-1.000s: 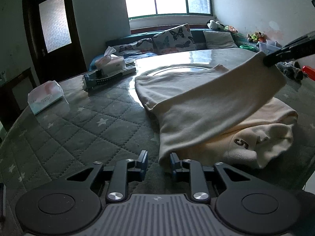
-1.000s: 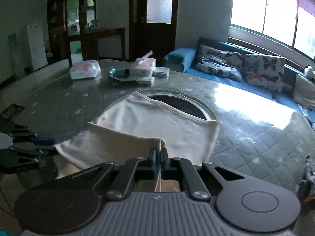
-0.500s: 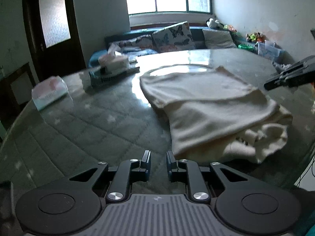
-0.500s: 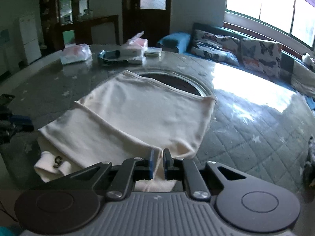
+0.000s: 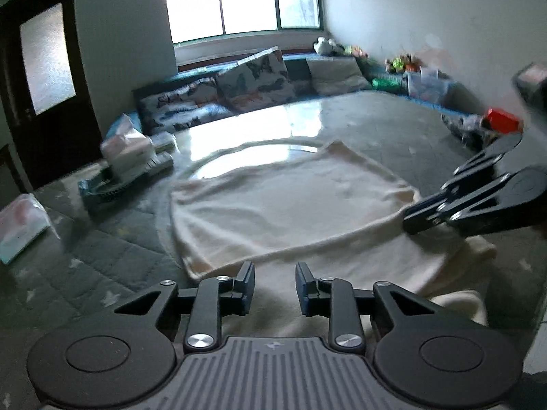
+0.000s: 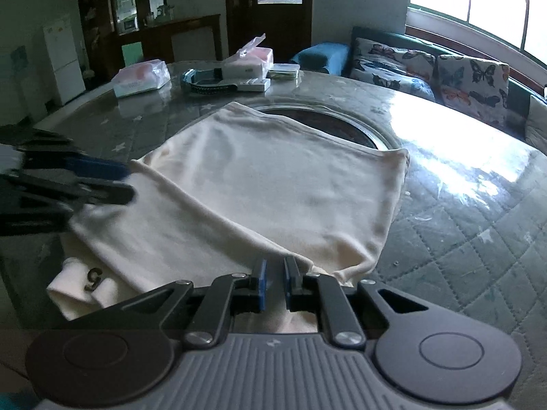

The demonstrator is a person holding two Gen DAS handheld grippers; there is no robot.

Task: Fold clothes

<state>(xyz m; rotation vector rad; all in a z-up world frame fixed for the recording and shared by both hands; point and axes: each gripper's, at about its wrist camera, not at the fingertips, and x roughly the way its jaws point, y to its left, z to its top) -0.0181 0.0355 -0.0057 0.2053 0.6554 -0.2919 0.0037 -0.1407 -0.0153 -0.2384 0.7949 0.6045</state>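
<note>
Each gripper is showing black linkage arms with silver screws, round black discs and a ribbed grey housing: the left gripper, the right gripper wearing blue pads.

The quilted table lies bare to the right of the cream garment, giving open passage there. On the far left, two tissue packs and a dark tray crowd the table's edge. Near the garment's front, the left gripper and right gripper stand at its two corners.
</note>
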